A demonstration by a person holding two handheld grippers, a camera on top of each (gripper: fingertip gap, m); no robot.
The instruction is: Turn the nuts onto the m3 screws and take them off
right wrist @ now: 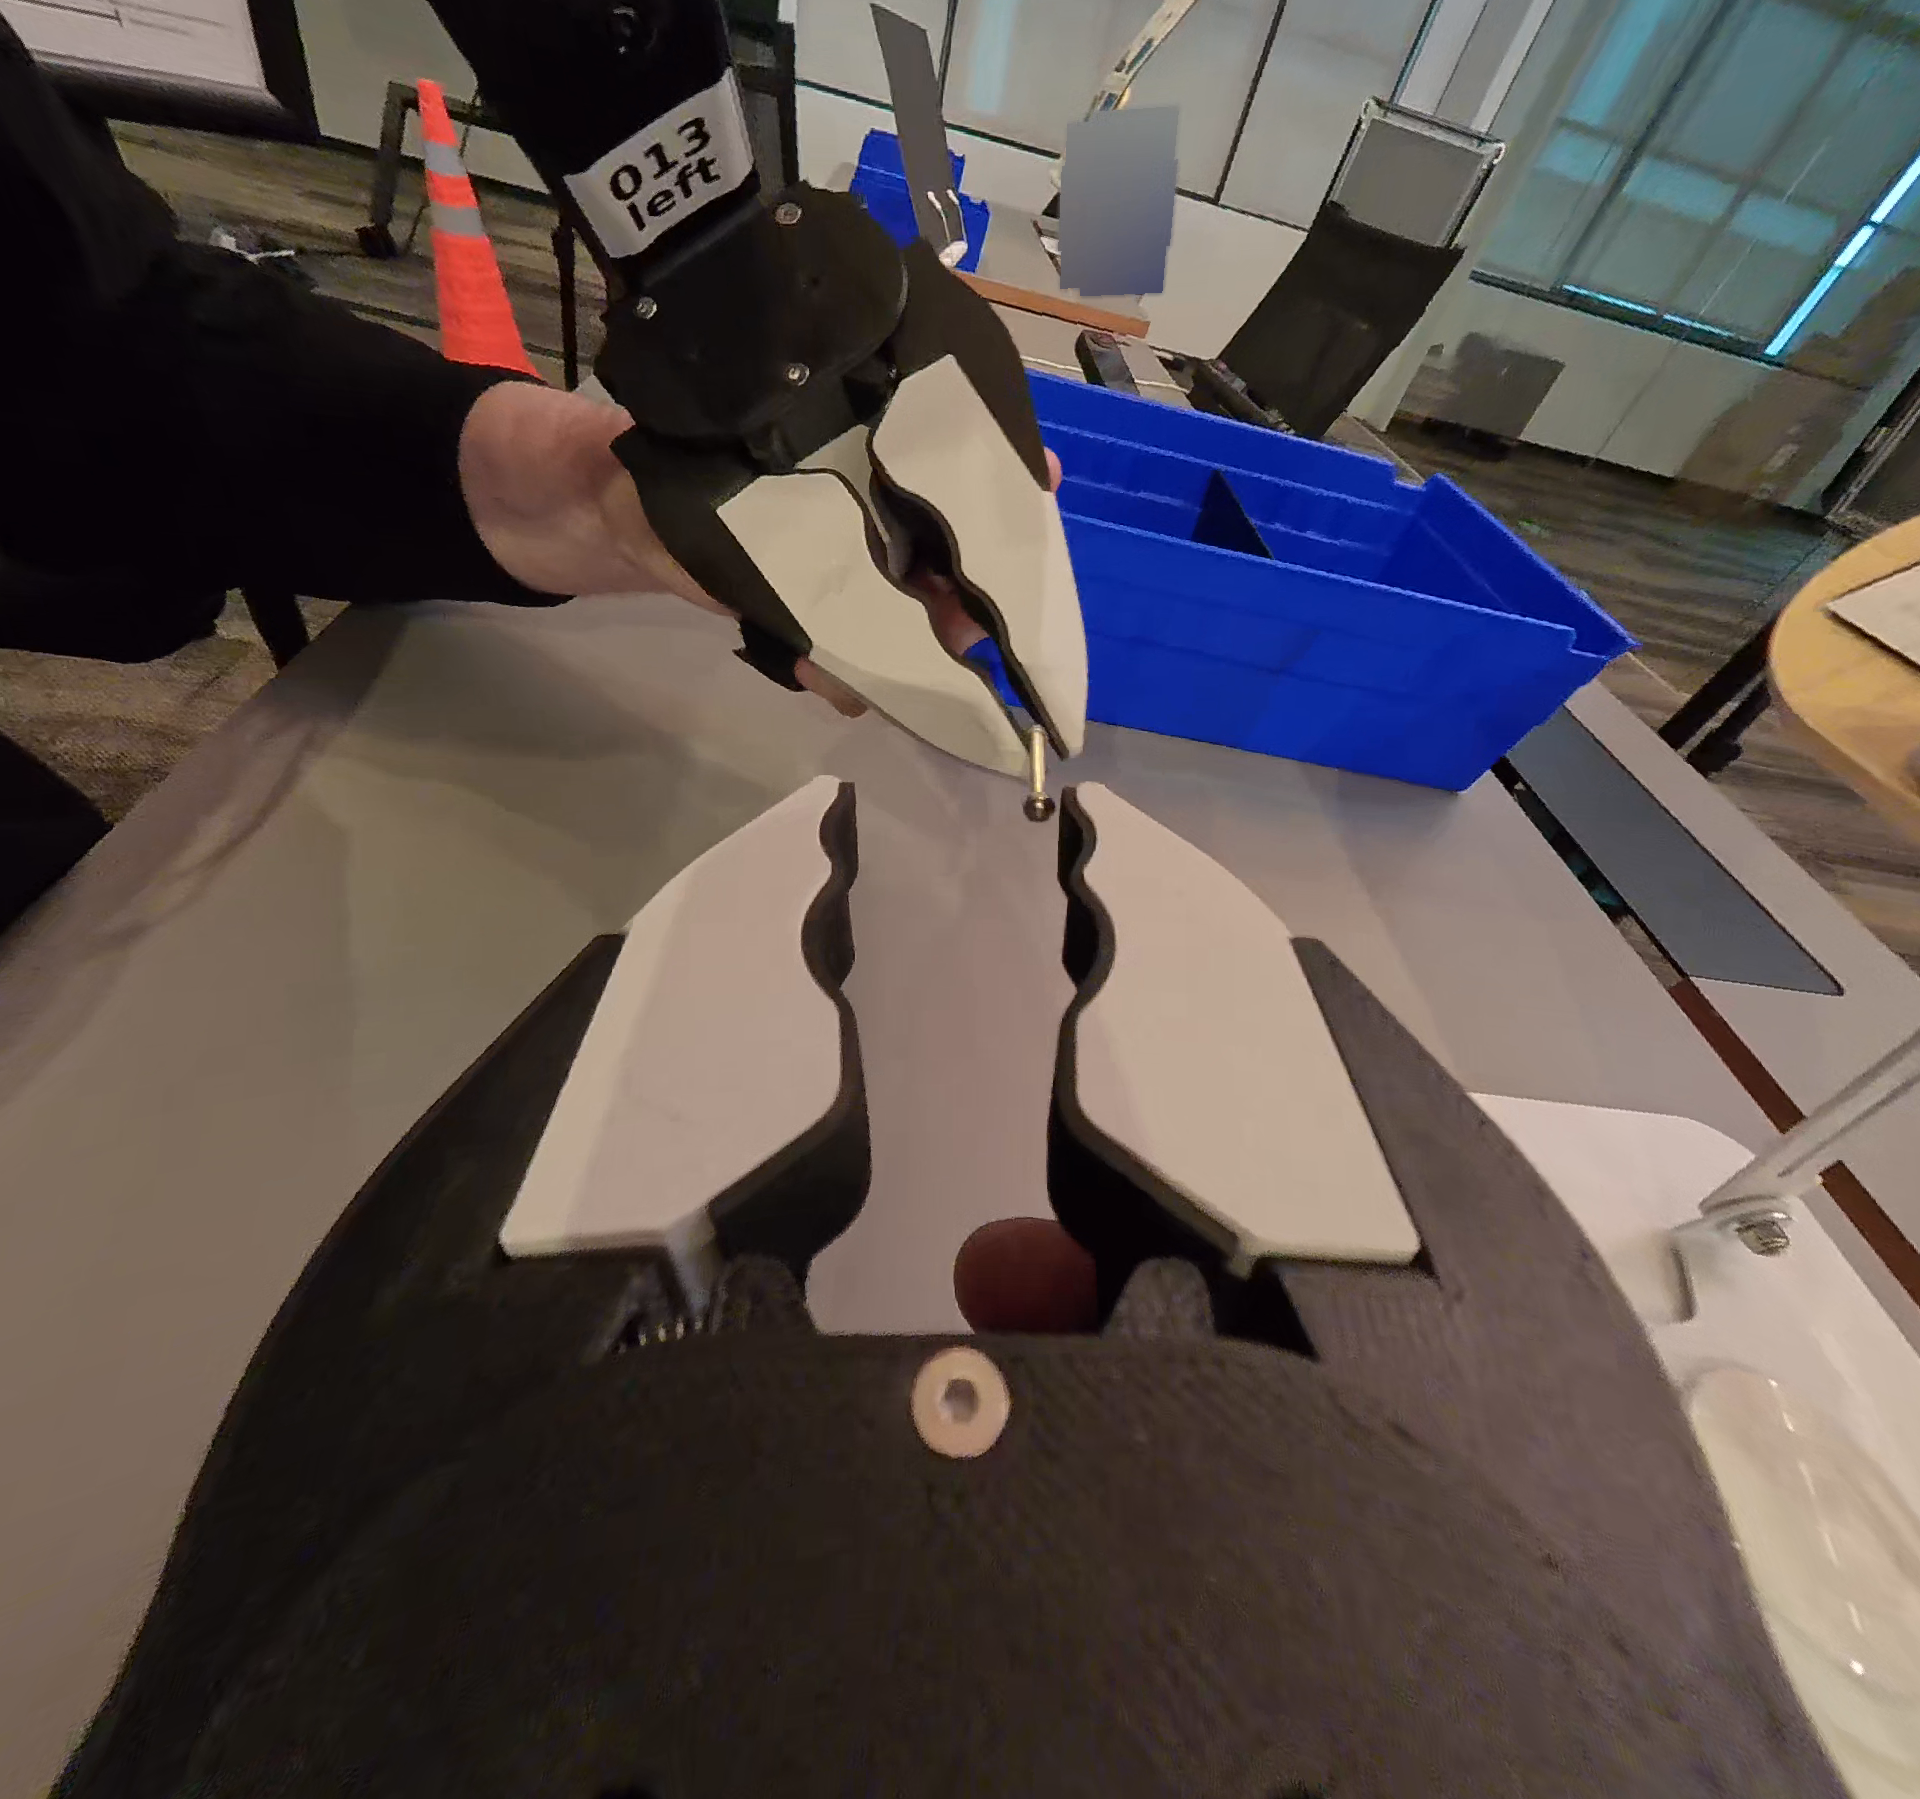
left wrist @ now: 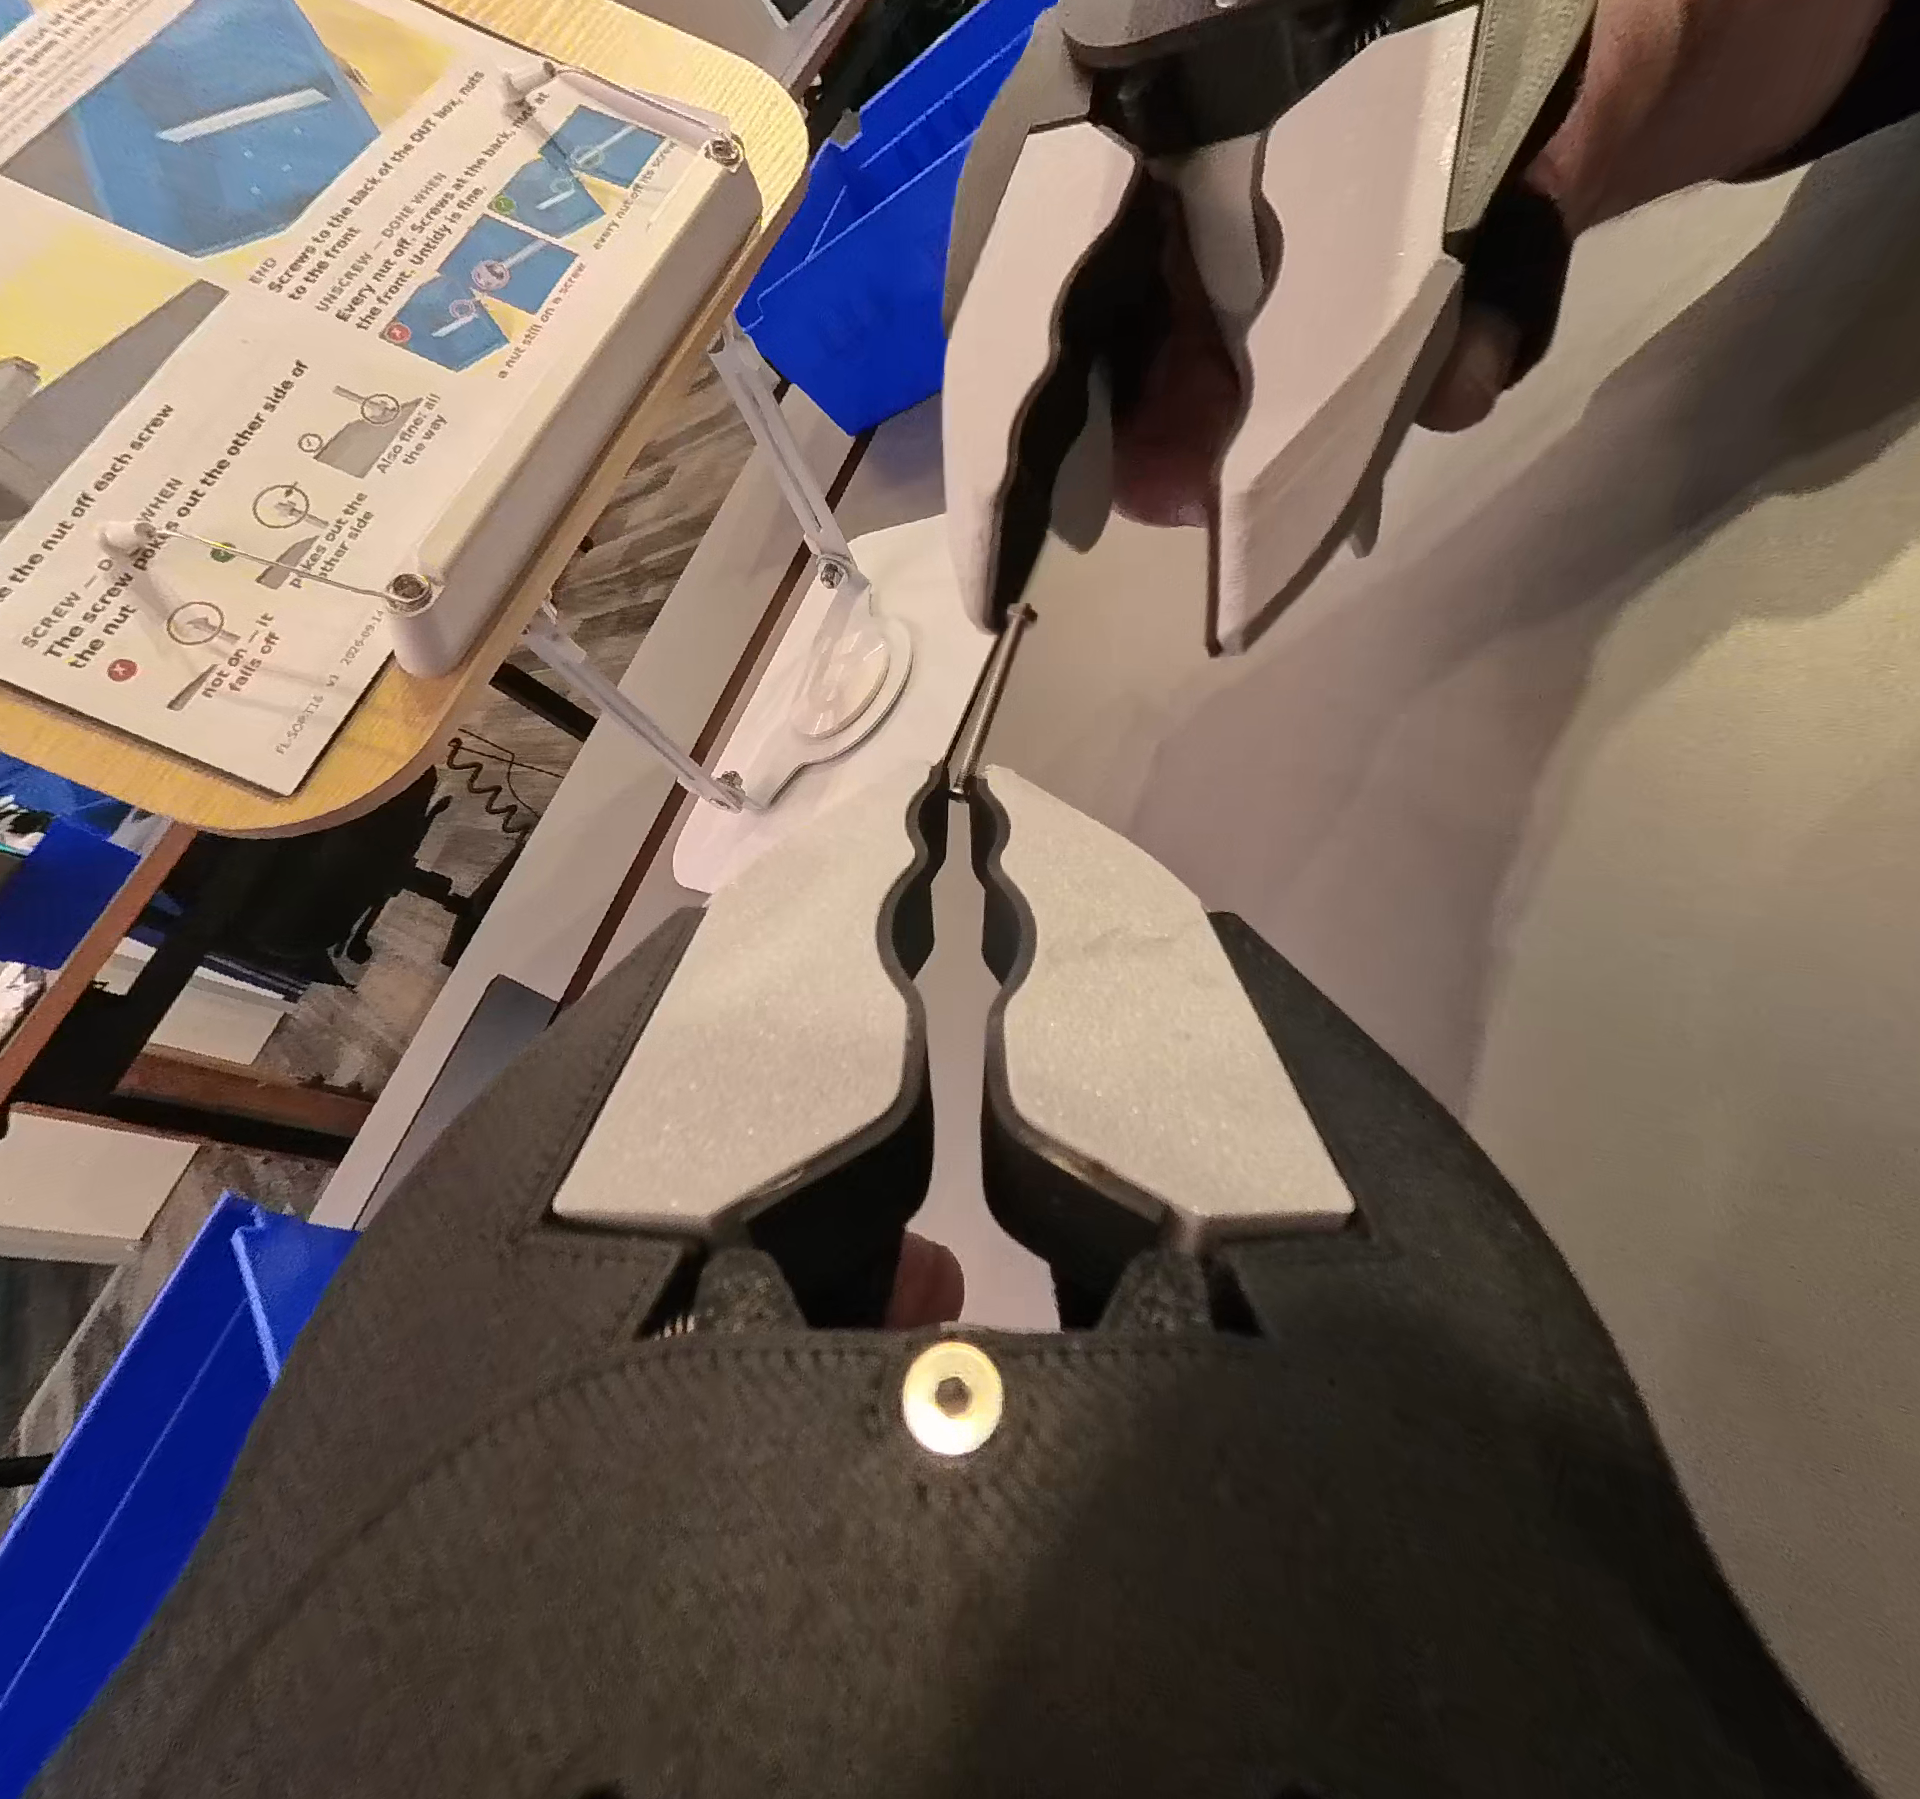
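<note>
My left gripper (left wrist: 961, 795) is shut on a thin metal M3 screw (left wrist: 992, 700) and holds it by one end above the grey table (right wrist: 312, 866). The screw points towards my right gripper (left wrist: 1112, 629), which is open. The screw's far end, a small wider piece that may be a head or a nut, touches the tip of one right finger (left wrist: 1003, 596). In the right wrist view, my right gripper (right wrist: 956, 793) is open, and the screw's end (right wrist: 1037, 802) sits just inside one of its fingertips (right wrist: 1086, 809). The left gripper (right wrist: 1044, 752) pinches the screw from above.
A blue divided bin (right wrist: 1299, 627) stands on the table behind the grippers and shows in the left wrist view (left wrist: 883, 222). Another blue bin (left wrist: 125, 1437) is at the lower left. An instruction sheet on a wooden board (left wrist: 312, 347) rests on a white stand (left wrist: 831, 689). An orange cone (right wrist: 462, 263) stands on the floor.
</note>
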